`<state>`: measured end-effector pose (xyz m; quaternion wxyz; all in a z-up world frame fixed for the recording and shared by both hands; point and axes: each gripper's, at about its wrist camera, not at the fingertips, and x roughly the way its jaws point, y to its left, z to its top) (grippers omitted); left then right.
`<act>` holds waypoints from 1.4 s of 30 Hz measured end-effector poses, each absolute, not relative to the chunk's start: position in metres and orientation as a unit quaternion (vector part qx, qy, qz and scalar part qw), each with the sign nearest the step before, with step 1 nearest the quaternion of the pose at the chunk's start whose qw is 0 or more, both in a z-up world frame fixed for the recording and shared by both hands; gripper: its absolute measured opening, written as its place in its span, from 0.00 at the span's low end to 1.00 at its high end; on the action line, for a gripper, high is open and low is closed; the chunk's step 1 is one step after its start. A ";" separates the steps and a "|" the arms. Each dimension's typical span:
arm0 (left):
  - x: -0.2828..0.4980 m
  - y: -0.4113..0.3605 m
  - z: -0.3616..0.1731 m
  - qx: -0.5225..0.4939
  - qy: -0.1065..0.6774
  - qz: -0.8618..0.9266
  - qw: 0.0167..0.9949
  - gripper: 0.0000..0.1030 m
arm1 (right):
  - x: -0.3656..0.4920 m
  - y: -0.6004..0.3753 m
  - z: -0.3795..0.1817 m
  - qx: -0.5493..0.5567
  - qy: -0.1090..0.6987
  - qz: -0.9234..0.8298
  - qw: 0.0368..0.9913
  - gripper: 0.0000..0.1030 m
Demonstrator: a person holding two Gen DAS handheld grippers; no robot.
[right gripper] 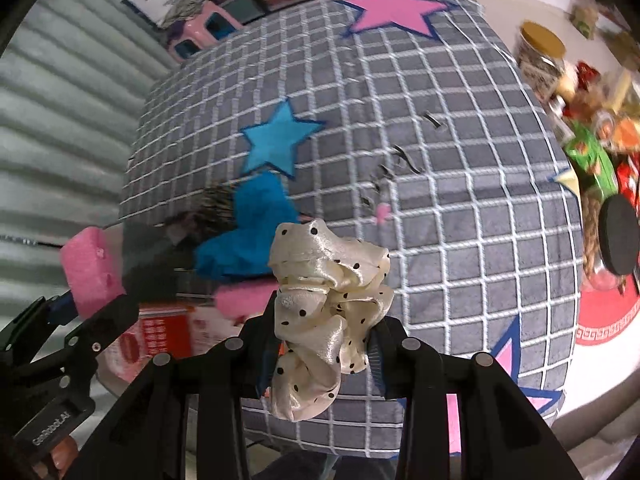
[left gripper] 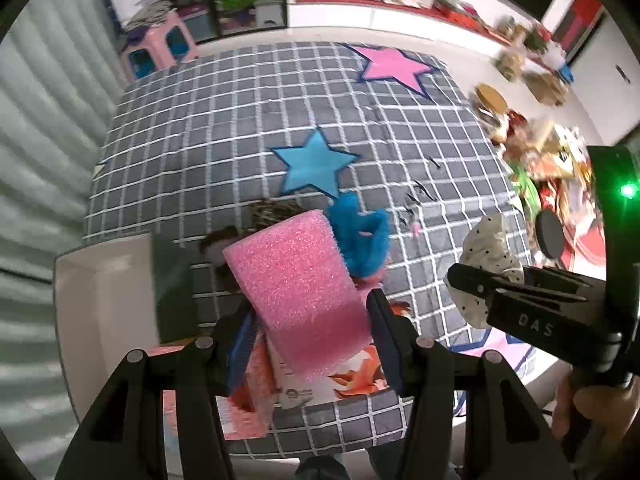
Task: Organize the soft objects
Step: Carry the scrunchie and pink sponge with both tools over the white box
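My left gripper (left gripper: 310,316) is shut on a pink sponge block (left gripper: 298,292) and holds it above the table's near left part; it also shows in the right wrist view (right gripper: 92,264). My right gripper (right gripper: 324,328) is shut on a cream polka-dot scrunchie (right gripper: 328,304), seen from the left wrist view (left gripper: 490,256) at the right. A blue fuzzy cloth (left gripper: 362,236) lies on the grid tablecloth (left gripper: 240,120) just beyond the sponge. A second pink sponge (right gripper: 248,298) lies by the cloth.
A white bin (left gripper: 104,300) stands at the left edge of the table. A red and white printed box (right gripper: 160,336) lies at the near edge. A dark spiky item (left gripper: 272,210) lies behind the sponge. Jars and snack packets (right gripper: 580,120) crowd the floor to the right.
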<state>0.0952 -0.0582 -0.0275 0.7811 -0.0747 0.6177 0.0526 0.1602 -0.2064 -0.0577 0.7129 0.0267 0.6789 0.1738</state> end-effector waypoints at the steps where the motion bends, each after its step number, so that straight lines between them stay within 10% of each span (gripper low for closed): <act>1: 0.094 -0.052 -0.024 -0.080 0.614 0.061 0.783 0.56 | 0.160 -0.200 -0.054 0.024 0.676 0.179 0.714 0.38; 42: -0.030 0.109 -0.004 -0.224 0.561 0.227 0.764 0.56 | 0.095 0.002 -0.005 -0.121 0.631 0.331 0.691 0.38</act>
